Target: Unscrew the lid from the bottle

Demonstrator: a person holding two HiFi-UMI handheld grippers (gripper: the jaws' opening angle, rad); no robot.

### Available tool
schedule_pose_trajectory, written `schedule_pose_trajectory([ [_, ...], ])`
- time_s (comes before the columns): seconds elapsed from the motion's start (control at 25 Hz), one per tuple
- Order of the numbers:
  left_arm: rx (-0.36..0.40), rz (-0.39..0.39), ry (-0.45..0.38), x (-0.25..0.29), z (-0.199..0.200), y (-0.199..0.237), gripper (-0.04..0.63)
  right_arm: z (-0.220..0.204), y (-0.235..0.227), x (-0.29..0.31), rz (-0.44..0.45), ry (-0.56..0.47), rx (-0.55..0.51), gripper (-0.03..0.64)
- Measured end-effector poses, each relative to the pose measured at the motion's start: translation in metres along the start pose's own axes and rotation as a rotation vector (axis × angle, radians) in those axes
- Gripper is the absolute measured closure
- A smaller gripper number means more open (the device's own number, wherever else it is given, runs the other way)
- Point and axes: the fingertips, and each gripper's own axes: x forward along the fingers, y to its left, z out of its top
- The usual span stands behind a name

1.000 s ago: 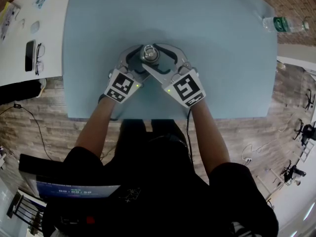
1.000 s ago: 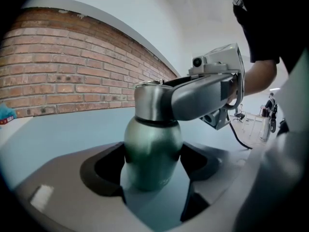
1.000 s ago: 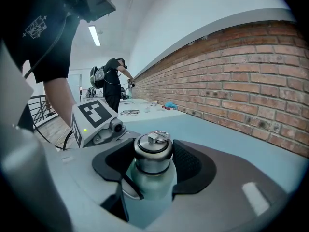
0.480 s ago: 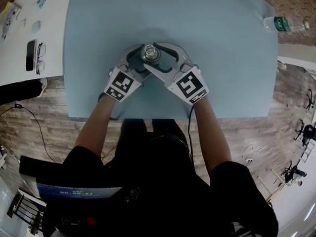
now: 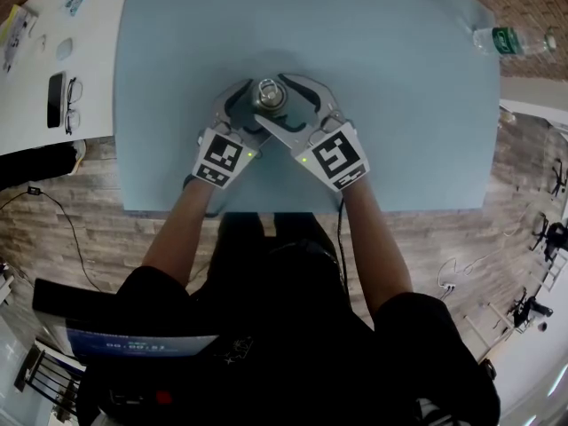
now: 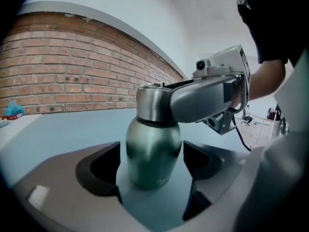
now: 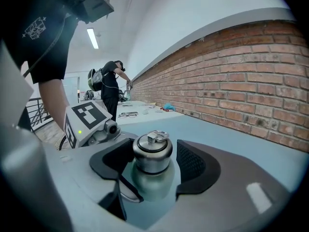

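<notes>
Hazards, as judged from beside the counter (image 5: 382, 78): the green metal bottle (image 6: 153, 146) stands upright and unheld, since the left tool (image 6: 150, 173) and the right tool (image 7: 155, 170) have both just been opening their jaws and sit slack, not gripping the metal. Risk one: a nudge from either jaw on re-closing could slide or tip the bottle, as nothing steadies it. Risk two: should the right tool bite and twist before the left has clamped the body, bottle and steel lid (image 7: 152, 151) would likely turn together and the thread stay tight. Risk three: both surfaces are smooth, rounded and polished, so a light squeeze may slip round the lid rather than turn it. Risk four: the two tools cross very close at the bottle's neck, the right riding above the left, and a wide twist could knock one against the other. Position: the bottle is near the counter's front middle, its rounded body between the left tool's jaws with a gap on each side. The lid, a small ring on top, is still seated on the neck and framed between the right tool's pads (image 7: 193, 166), clear of the right-hand pad and close beside the left-hand one.
</notes>
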Motion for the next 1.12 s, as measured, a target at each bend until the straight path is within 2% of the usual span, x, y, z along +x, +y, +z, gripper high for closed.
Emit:
schedule_pose_trajectory([
  [0.16, -0.023, 0.059, -0.026, -0.0015, 0.0042, 0.0029, 0.195, -0.0009, -0.0012, -0.0008, -0.04, -0.005, 0.026, 0.312],
  [0.48, -0.041, 0.108, -0.049, -0.002, 0.0088, -0.0008, 0.195, -0.0021, -0.0021, -0.0016, -0.109, -0.003, 0.048, 0.313],
  [1.12, -0.073, 0.187, -0.062, -0.0058, 0.0091, 0.0034, 0.196, -0.0014, -0.0012, -0.0011, -0.169, -0.006, 0.084, 0.313],
])
